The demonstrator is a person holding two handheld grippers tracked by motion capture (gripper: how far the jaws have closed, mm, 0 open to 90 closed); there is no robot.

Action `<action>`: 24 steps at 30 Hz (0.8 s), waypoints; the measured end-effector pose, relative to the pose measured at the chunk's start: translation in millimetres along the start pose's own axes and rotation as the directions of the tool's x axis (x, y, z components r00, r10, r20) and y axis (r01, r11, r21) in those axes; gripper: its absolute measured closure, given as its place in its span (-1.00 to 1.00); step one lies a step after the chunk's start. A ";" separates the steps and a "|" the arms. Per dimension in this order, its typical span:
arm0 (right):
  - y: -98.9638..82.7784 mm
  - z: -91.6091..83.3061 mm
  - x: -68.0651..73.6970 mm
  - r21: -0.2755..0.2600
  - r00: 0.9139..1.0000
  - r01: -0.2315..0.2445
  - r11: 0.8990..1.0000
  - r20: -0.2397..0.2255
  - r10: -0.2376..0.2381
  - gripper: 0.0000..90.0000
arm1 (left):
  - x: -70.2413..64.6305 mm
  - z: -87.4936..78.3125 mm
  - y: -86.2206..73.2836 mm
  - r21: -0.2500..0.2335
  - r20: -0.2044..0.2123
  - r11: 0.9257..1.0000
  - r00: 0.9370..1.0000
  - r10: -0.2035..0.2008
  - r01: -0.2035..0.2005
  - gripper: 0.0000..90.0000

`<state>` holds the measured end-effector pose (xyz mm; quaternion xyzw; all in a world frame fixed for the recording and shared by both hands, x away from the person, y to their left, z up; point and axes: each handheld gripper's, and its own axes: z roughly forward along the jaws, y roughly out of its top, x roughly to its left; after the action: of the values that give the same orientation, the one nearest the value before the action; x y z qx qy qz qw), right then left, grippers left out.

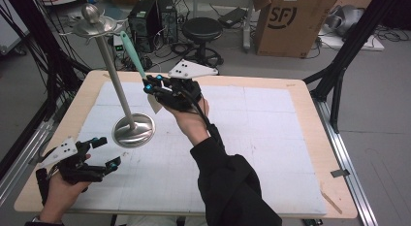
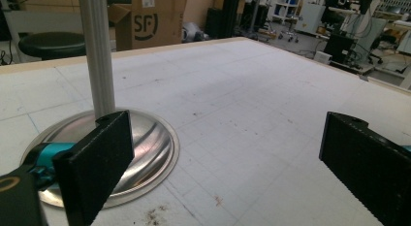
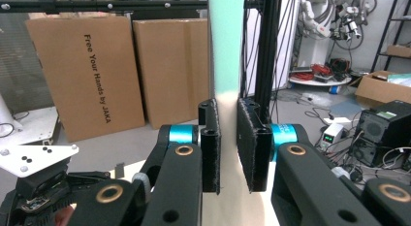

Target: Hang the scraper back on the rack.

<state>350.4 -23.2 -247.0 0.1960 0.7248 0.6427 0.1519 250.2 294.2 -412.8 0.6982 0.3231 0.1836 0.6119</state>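
Right gripper view — jaws clamping teal-handled utensil [image 3: 225, 51]

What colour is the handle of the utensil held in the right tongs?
Teal-green handle, gripped by the right tongs; clearest in the high view.

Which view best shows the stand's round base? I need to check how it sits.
The left gripper view: the stand's round base lies close and flat on the table, partly behind one jaw. The high view shows it whole but small.
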 end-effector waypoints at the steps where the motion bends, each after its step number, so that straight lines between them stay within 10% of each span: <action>1: 0.2 1.2 0.1 0.002 1.000 0.001 1.000 0.000 -0.001 0.79 | 0.1 -0.4 -0.2 0.001 -0.002 1.000 1.000 0.000 0.000 -0.87; 24: -4.0 18.2 -4.1 0.012 1.000 -0.004 1.000 -0.004 0.005 0.78 | 1.1 -11.4 -2.4 0.005 -0.023 1.000 1.000 -0.004 0.004 -0.87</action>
<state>362.2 -9.7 -253.5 0.1971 0.7285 0.6393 0.1477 243.0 303.5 -413.2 0.6968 0.3318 0.1896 0.6070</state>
